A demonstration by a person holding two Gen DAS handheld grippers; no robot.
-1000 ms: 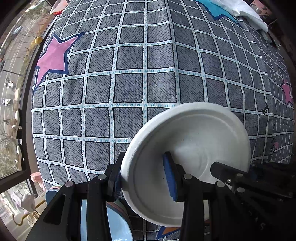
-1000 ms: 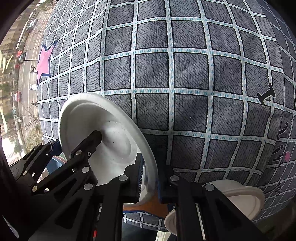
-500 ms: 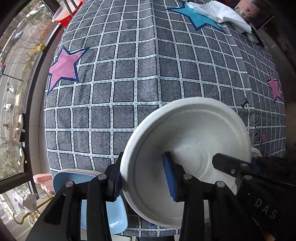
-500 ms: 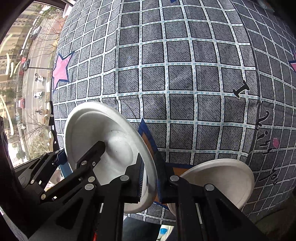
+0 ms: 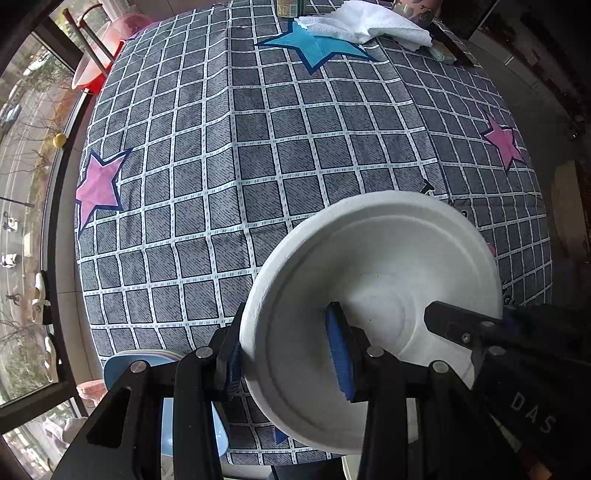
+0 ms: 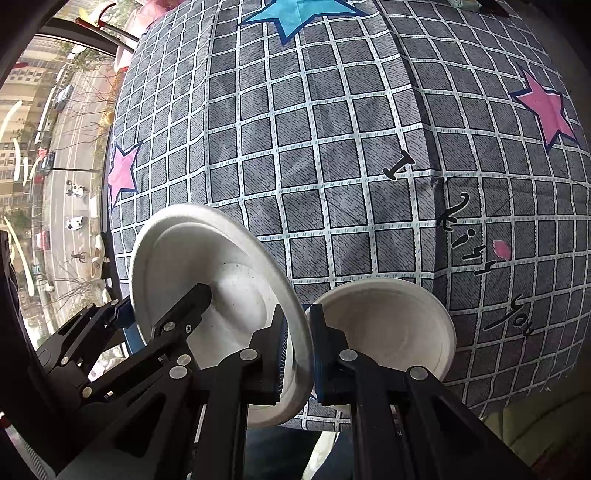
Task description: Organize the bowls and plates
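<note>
A white paper bowl (image 5: 373,280) hangs tilted above the checked tablecloth (image 5: 258,147), held from both sides. My left gripper (image 5: 286,352) is shut on its left rim, one blue pad inside and one outside. My right gripper (image 6: 299,354) is shut on the opposite rim of the same bowl (image 6: 221,280); its black fingers (image 5: 454,325) show at the right of the left wrist view. A second white paper bowl (image 6: 399,325) sits on the cloth near the front edge. A blue plate (image 5: 122,369) with a striped rim lies at the front left corner, partly hidden by my left gripper.
A white towel (image 5: 365,26) lies at the table's far side by a blue star print. A red basin (image 5: 96,66) stands beyond the far left corner. A window (image 5: 22,221) runs along the left. A wooden stool (image 5: 569,218) stands off the right edge.
Both grippers have risen with the white bowl between them and drawn back toward the front edge, so more of the table shows. The second white bowl has come into the right wrist view.
</note>
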